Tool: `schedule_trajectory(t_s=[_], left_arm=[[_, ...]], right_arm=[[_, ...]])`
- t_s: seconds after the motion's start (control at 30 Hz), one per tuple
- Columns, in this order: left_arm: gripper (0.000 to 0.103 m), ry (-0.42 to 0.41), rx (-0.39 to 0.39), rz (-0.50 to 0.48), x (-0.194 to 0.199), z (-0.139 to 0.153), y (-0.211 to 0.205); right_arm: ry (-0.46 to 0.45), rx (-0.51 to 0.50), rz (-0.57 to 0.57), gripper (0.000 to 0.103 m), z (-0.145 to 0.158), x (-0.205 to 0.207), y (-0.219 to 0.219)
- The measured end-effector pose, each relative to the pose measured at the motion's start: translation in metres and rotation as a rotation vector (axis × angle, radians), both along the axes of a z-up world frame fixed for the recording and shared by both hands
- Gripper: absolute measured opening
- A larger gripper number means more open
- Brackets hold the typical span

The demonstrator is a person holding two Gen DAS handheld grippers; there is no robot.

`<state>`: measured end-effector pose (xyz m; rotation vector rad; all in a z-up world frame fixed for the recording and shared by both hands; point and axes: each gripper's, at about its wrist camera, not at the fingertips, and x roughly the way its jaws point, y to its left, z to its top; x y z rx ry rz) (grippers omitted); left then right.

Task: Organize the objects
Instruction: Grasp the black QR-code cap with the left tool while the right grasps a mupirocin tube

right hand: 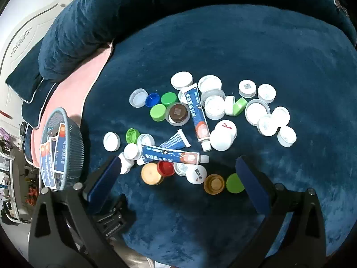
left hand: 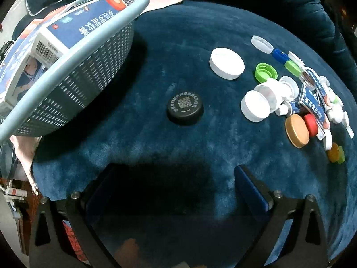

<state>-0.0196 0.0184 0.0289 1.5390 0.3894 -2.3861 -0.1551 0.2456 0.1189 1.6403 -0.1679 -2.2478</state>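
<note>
Ointment tubes: three counted loose in cap pile, mid blue plush surface. Nearest tube lies flat just beyond my right tongs; second tube further off; third partly hidden between.

Basket at left, well apart from pile, holds ointment boxes; count uncertain.

Caps: well over twenty, exact count not possible. Black cap sits alone.

Both tongs wide open, empty. My left tongs hover beside basket.

Judged step: sorting tubes from caps. Next move calls for straddling nearest tube without catching red cap touching it.
</note>
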Motion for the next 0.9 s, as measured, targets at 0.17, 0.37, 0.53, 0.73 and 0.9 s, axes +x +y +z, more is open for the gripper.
schedule_trajectory(t_s=[0.17,0.37,0.53,0.73,0.9], left_arm=[[0.103,-0.006,0.014,0.038,0.0,0.001,-0.001],[0.102,0.015,0.053,-0.009,0.01,0.008,-0.005],[0.101,0.137,0.151,-0.018,0.02,0.021,-0.023],[0.09,0.191,0.218,0.037,0.016,0.026,-0.042],[0.069,0.204,0.217,0.01,0.0,0.024,-0.039]], right_arm=[[-0.013,0.044,0.044,0.103,-0.013,-0.004,-0.005],[0.031,0.149,0.241,0.103,-0.028,-0.003,-0.045],[0.014,0.183,0.344,0.102,-0.041,-0.003,-0.069],[0.036,0.173,0.351,0.102,-0.03,-0.005,-0.076],[0.048,0.158,0.352,0.102,-0.026,-0.006,-0.075]])
